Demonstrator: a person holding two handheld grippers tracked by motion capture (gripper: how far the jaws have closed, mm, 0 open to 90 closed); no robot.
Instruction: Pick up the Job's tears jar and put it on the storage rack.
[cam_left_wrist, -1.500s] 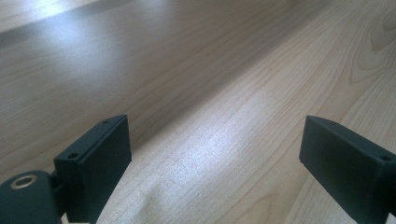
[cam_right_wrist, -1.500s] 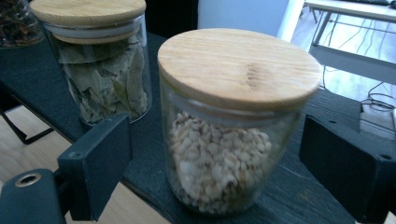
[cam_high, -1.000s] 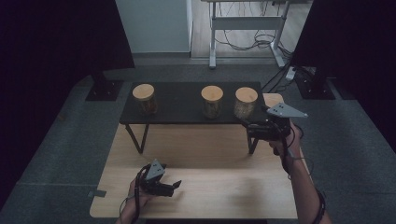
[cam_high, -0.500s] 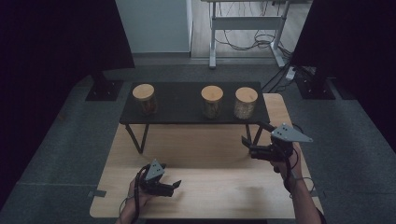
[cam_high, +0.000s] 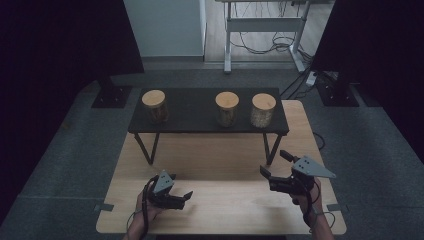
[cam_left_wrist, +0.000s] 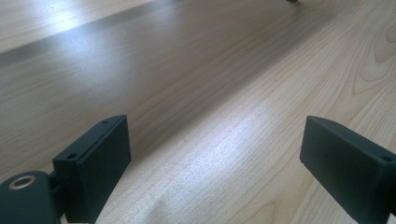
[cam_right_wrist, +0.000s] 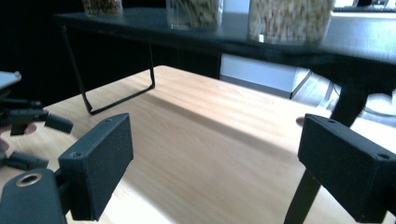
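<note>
Now 3 jars stand in a row on the black shelf (cam_high: 200, 112), which spans the far half of the wooden table (cam_high: 225, 160). From the person's side, the right jar (cam_high: 263, 109) and the middle jar (cam_high: 227, 108) sit close together; the left jar (cam_high: 154, 105) stands well apart at the shelf's other end. All 3 are upright, so each long axis is vertical, with a wooden lid on top.

The right gripper (cam_high: 274, 164) is over the table's near right part, low, just in front of the shelf's right legs. The right jar lies ahead of it and higher up, slightly toward the left. In the right gripper view that jar (cam_right_wrist: 289, 18) stands above and between the jaws, so this hand is clearly the nearer one to it. The jaws stand wide apart, with nothing between them but bare tabletop.

The left gripper (cam_high: 181, 199) rests near the table's front edge, left of centre, far from any jar. Its jaws also gape wide and hold nothing.

Judging from this, a reach to the right jar needs a rise to shelf height.
</note>
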